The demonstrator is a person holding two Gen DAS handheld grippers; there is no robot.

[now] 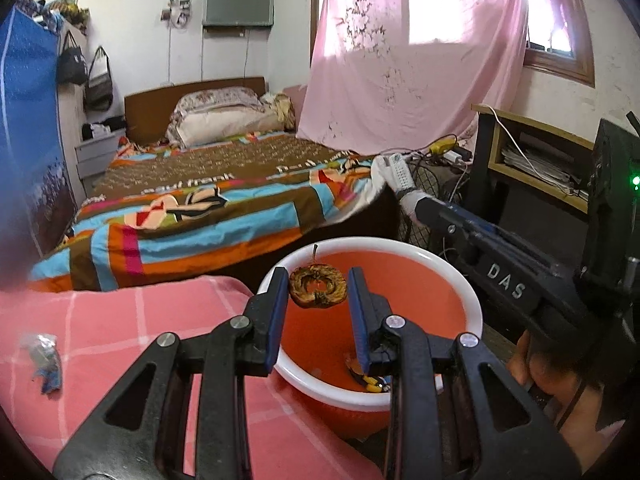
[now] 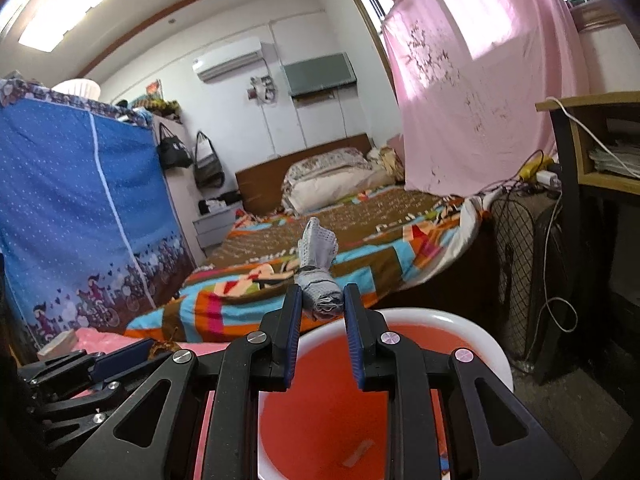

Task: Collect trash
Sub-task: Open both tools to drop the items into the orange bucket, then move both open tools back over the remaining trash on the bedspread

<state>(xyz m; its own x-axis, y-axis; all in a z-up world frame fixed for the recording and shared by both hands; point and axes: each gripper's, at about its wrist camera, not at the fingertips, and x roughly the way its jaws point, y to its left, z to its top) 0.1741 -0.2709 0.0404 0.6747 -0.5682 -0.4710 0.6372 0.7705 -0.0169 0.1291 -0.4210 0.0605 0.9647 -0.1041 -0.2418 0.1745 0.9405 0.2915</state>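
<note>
- A brown, dried-out ring of peel (image 1: 318,286) with a thin stem hung between the blue pads of the left gripper (image 1: 318,290), above the red basin (image 1: 472,300). Only the left finger seemed to touch it; a gap showed on the other side, so whether it was gripped or dropping could not be told.
- The left gripper reached forward over the basin's near rim, its fingers moderately spread.
- The right gripper (image 2: 322,304) pointed level over the same basin (image 2: 492,344), fingers narrowed onto a rolled grey-white mesh cloth (image 2: 318,276) tied with a dark band, its loose end fanning upward.
- In the left view that bundle (image 1: 396,176) stuck out past the basin's far side on the right gripper's black body.
- The basin was round plastic, white-rimmed and red inside, with small dark and yellow scraps (image 1: 370,380) at the bottom.
- It sat against a pink checked cloth (image 1: 120,340), where a crumpled clear wrapper (image 1: 42,360) lay well apart to the left.
- Behind stood a bed with a striped colourful quilt (image 1: 192,208), a pink curtain (image 1: 408,48) and a blue fabric wardrobe (image 2: 76,216).
</note>
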